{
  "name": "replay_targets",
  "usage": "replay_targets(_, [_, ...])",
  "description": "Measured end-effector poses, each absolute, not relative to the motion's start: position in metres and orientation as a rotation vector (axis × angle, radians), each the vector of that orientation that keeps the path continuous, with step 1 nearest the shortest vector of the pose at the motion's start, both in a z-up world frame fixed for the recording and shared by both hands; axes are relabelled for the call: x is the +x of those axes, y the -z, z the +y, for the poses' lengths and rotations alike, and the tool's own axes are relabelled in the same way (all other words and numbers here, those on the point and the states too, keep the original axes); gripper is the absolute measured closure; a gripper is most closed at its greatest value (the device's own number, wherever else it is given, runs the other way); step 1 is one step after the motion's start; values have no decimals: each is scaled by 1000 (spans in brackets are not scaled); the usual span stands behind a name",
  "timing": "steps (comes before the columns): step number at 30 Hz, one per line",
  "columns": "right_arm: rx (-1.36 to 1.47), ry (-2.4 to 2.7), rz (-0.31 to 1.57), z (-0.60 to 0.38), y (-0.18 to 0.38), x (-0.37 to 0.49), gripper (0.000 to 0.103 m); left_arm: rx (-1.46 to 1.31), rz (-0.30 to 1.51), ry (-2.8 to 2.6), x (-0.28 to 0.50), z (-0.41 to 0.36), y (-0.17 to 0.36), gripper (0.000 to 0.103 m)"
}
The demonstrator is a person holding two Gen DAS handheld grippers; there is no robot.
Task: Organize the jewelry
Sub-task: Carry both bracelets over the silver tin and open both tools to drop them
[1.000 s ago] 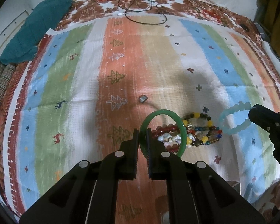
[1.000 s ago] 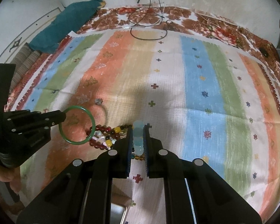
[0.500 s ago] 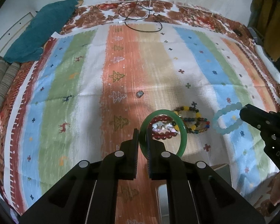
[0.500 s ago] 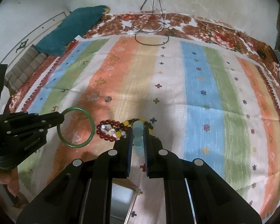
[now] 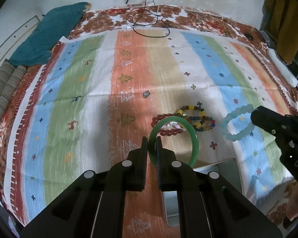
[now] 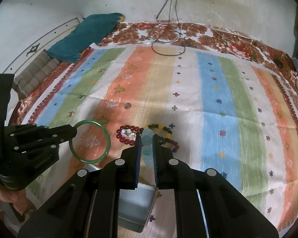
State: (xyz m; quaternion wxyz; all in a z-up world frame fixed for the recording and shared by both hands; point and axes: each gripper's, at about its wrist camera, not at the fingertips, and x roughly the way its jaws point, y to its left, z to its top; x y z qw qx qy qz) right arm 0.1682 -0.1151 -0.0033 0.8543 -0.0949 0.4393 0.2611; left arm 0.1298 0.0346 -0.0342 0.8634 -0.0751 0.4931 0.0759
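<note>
My left gripper (image 5: pixel 152 139) is shut on a green bangle (image 5: pixel 194 138), holding it by its left rim above the striped cloth. From the right wrist view that same bangle (image 6: pixel 107 140) hangs from the left gripper (image 6: pixel 74 131) at the left. My right gripper (image 6: pixel 146 138) is shut on a pale blue bead bracelet (image 6: pixel 147 138); in the left wrist view the bracelet (image 5: pixel 237 123) hangs as a ring from the right gripper (image 5: pixel 255 116). A red bead bracelet (image 5: pixel 165 131) and a multicoloured bead bracelet (image 5: pixel 200 117) lie on the cloth just beyond both grippers. A grey box (image 6: pixel 135 204) sits below them.
A small grey trinket (image 5: pixel 146 94) lies alone on the orange stripe. A teal cushion (image 5: pixel 49 37) and striped rolls (image 5: pixel 4 95) sit at the far left, a black cable (image 5: pixel 149 22) at the far edge, a white object (image 5: pixel 282 69) at the right edge.
Both grippers have lifted and drawn back toward me with their bracelets. The beads on the cloth now lie farther ahead, and the grey box has come into view below.
</note>
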Motion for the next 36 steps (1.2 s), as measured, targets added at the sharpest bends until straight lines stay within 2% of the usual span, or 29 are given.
replay_targets(27, [-214, -580, 899, -128, 1, 114, 91, -105, 983, -112, 81, 7, 25, 96])
replay_targets(36, [-217, -578, 915, -129, 5, 107, 91, -107, 1017, -89, 77, -1, 31, 95])
